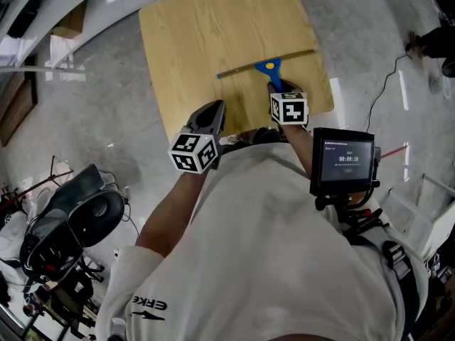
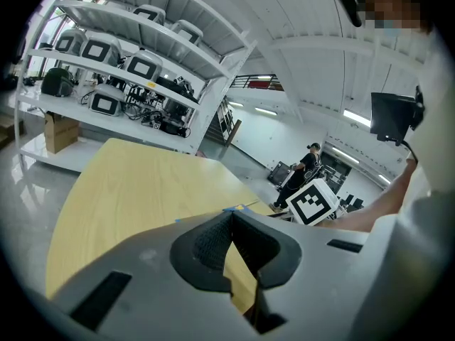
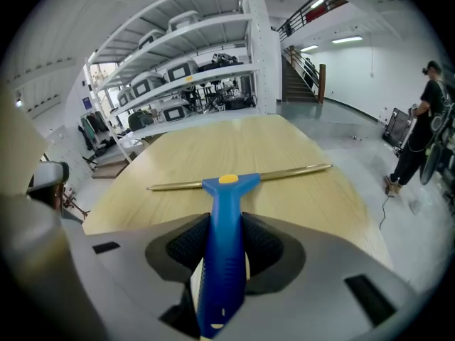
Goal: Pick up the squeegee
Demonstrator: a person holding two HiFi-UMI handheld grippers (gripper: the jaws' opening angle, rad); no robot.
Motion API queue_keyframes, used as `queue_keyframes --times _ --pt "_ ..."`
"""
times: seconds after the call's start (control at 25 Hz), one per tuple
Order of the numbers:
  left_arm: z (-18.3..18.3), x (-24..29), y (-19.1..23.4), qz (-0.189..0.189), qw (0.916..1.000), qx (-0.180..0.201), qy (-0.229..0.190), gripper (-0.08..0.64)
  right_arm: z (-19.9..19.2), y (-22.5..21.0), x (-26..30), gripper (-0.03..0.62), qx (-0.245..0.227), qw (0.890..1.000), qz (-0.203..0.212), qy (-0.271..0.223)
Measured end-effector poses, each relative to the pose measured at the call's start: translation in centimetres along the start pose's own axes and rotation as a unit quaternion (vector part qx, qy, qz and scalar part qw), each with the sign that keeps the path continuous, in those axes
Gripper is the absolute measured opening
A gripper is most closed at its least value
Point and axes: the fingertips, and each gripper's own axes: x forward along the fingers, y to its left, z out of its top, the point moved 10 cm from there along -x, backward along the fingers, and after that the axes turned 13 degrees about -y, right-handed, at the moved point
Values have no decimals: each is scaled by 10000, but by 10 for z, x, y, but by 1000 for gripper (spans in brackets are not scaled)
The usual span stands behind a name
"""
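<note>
blue and ribbed, the handle of the squeegee [image 3: 225, 251] sits pinched between the two dark pads of the right gripper [image 3: 226, 222] — they press on both its sides, roughly midway along the handle. just ahead of the jaws the handle widens into a head with a yellow dot. a long brass-coloured blade bar runs crosswise there, low over or on the wooden table [image 3: 298, 144]; i cannot tell which.

the left gripper [image 2: 229, 215] is off to the left of the right one, over the table's near edge. its jaw tips are pressed together with nothing between them — only tabletop shows through the gap behind the tips.

beyond the far edge of the table, ahead of both tools, stand white shelves [image 3: 192, 55] loaded with equipment. well off to the right of the right gripper a person [image 3: 423, 130] in dark clothes stands on the floor.
</note>
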Motion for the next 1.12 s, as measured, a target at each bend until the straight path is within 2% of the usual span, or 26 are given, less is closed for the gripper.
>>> queue_keyframes --times 0.52,0.92,1.12 --pt "-1 3 1 -45 10000 -27 22 5 -10 -1 6 144 -399 9988 24 266" --pt "-2 2 -2 6 10000 -45 44 5 -4 -8 16 144 -518 9974 -23 492" --pt "-3 1 1 13 10000 -49 43 5 -6 -10 12 132 -542 9978 -71 380"
